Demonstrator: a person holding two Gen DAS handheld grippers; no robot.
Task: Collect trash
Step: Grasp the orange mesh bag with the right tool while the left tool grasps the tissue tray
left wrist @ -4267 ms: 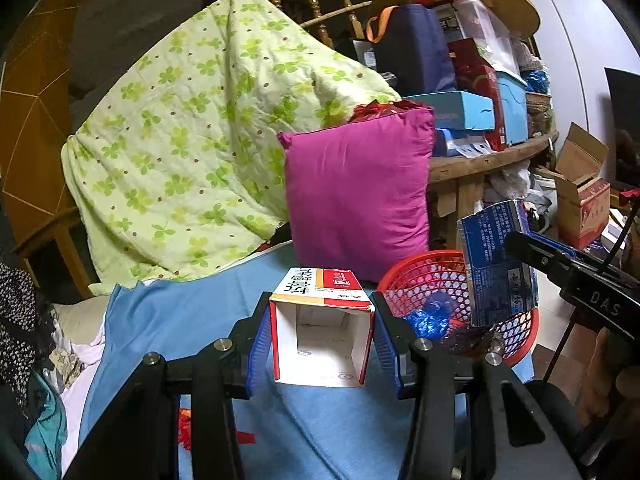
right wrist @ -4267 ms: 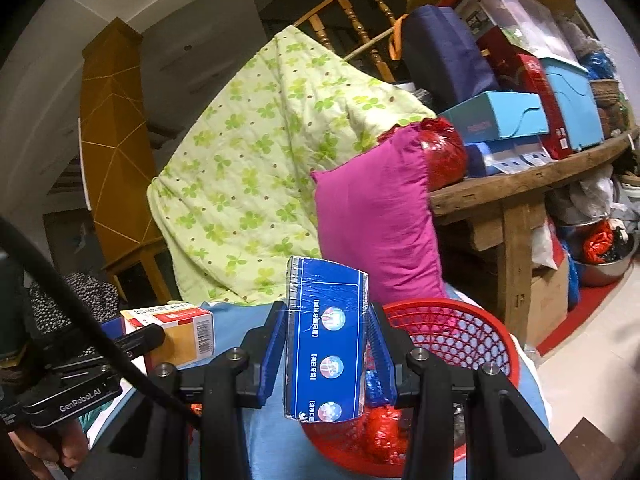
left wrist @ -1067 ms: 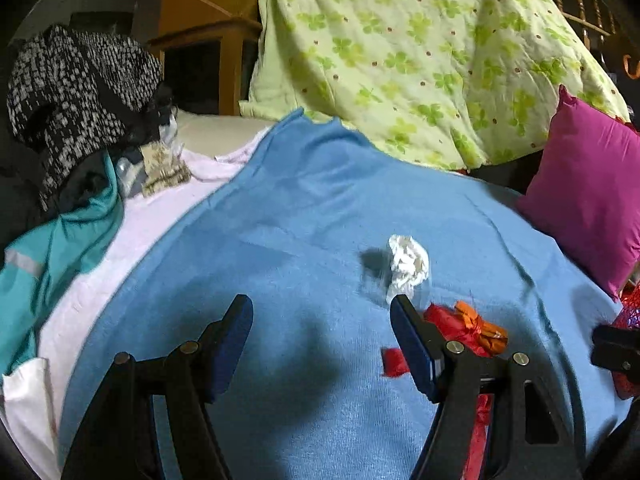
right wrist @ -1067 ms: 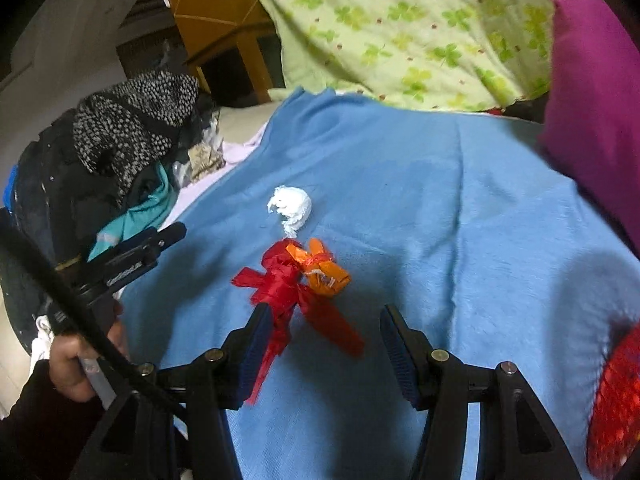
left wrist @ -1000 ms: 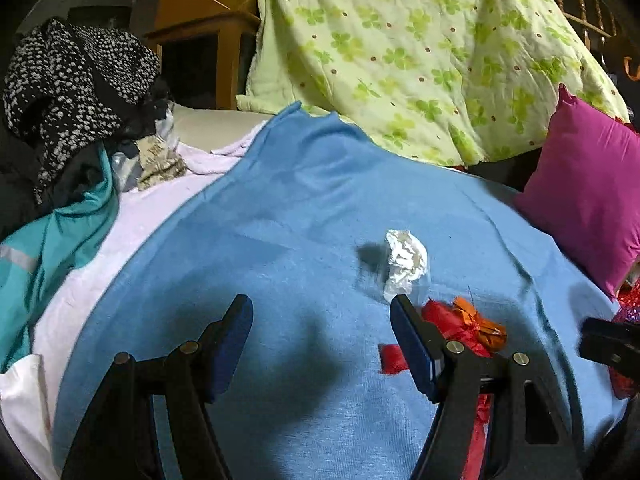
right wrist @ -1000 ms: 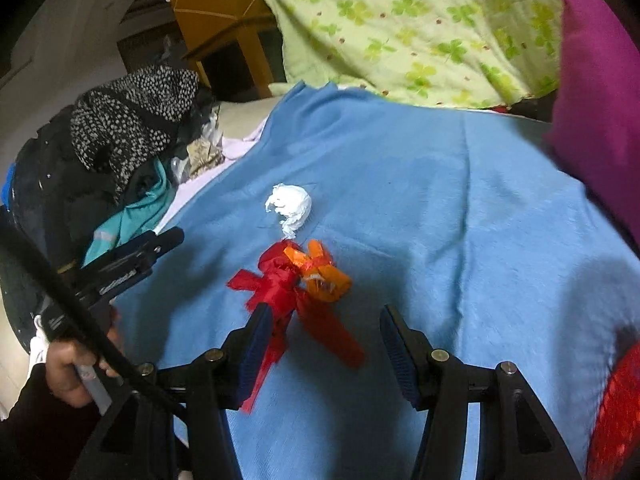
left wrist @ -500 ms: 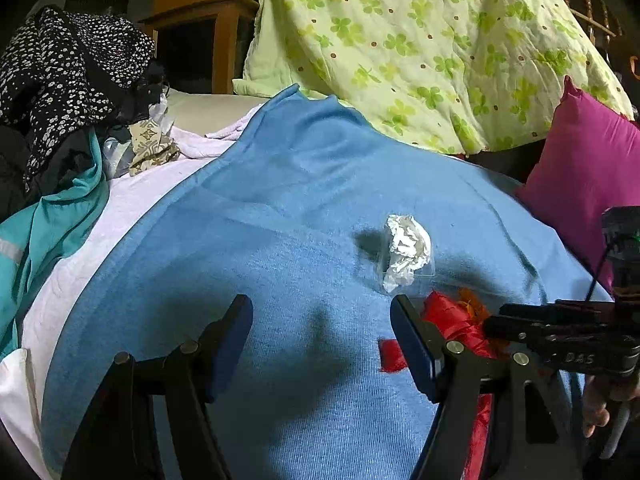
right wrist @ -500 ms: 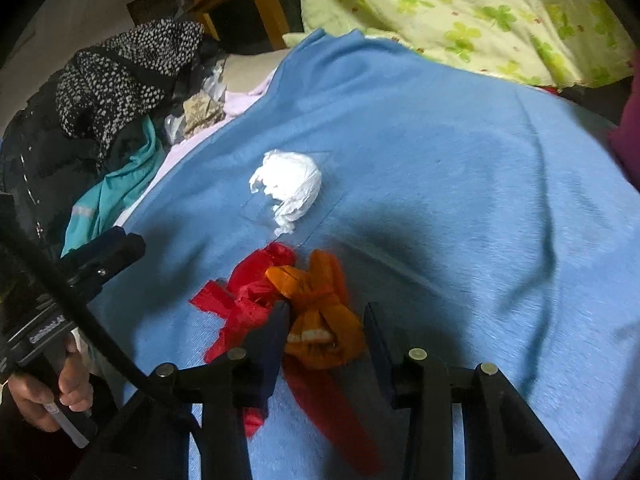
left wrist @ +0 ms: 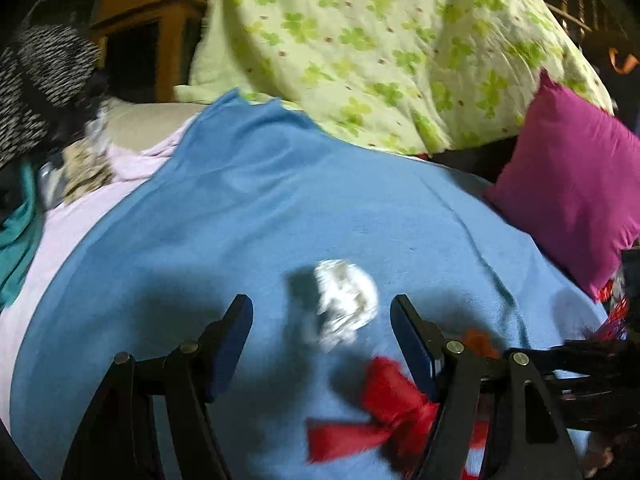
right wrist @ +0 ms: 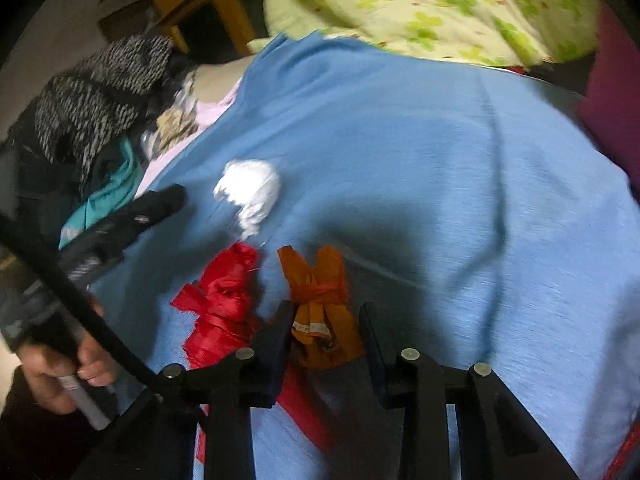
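Observation:
A crumpled white paper wad lies on the blue blanket, just ahead of and between the fingers of my open left gripper; nothing touches it. Beside it lie a red plastic bag scrap and a knotted orange bag. My right gripper is low over the blanket with its jaws closing, and the orange bag sits between the pads, pressed on both sides. The wad shows beyond it. The left view is blurred.
A magenta pillow and a green clover quilt bound the blanket at the back and right. Piled clothes lie at the left. A red basket's rim peeks in at the far right. A hand holds the left gripper's handle.
The left gripper moved up to the white wad, which now sits between its fingers. The right gripper dropped onto the orange bag and its jaws narrowed around it.

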